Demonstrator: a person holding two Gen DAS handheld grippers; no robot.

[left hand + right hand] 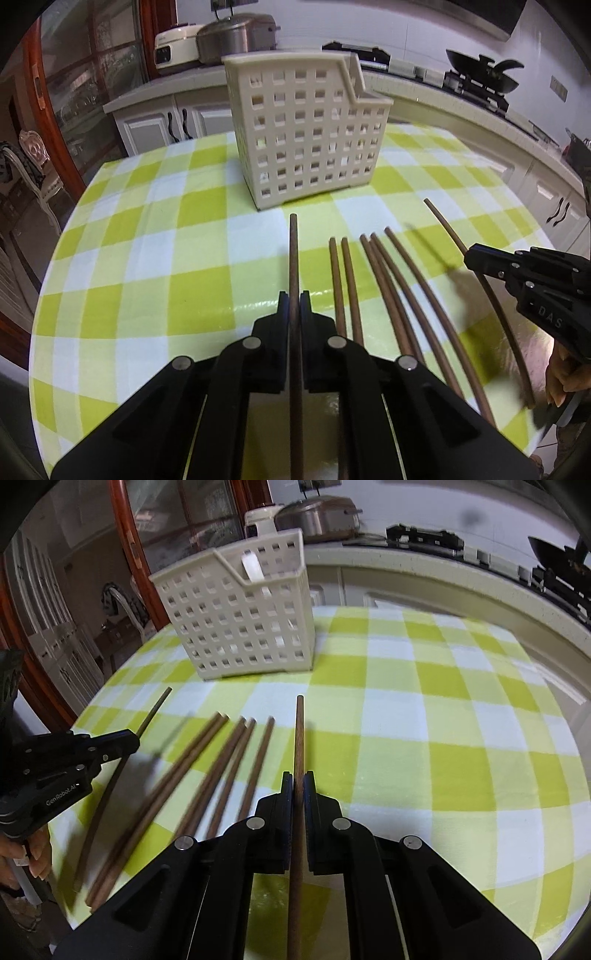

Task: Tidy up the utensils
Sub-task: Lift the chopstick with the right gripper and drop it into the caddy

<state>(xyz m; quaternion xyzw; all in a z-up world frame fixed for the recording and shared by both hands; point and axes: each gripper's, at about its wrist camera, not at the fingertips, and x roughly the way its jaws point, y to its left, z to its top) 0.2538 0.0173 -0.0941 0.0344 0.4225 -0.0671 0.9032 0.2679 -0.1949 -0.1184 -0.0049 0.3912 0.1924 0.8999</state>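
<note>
So we've got a chopstick in each claw right now. Our left claw (294,295) is clamped on one chopstick (293,254), which runs straight up the middle of the frame with its tip aimed at the basket (303,129) in the upper centre. Our right claw (298,775) is pinched shut on another chopstick (299,734); from there the basket (236,616) sits up and to the left. So the left one looks better lined up to drop in first. Five more chopsticks (369,280) lie on the checked tablecloth (147,258), between the two claws.
</note>
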